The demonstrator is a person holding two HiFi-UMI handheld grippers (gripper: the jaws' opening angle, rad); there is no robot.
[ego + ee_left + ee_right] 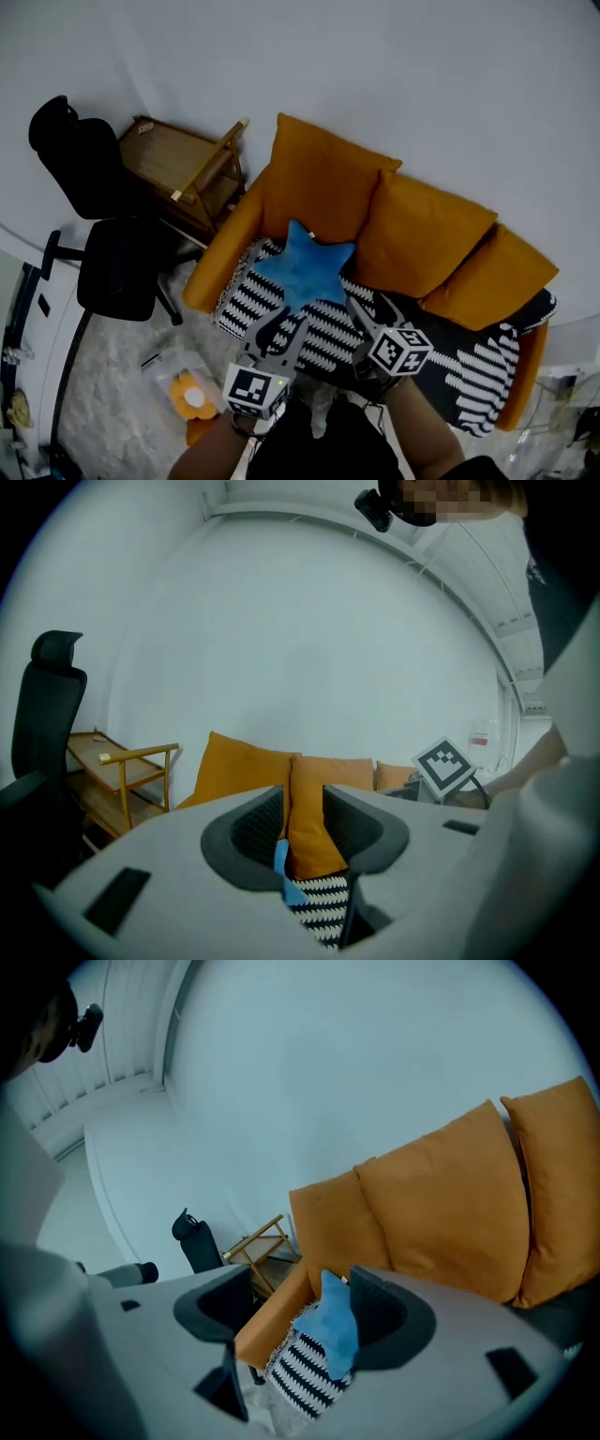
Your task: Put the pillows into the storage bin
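Orange sofa (217, 262), striped throw (246, 298), star pillow (305, 267)

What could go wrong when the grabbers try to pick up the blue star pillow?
1. The blue star pillow lies right on the striped blanket, so the open left gripper or right gripper might pinch the blanket too and drag it along.
2. The star looks soft with pointy arms; gripped by one tip only, it may slip out.

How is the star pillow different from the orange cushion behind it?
The star pillow is blue and pointy; the orange cushion is squarish. The star pillow is smaller than the cushion. The pillow rests on the striped blanket; the cushion stands upright. Both are on the sofa.
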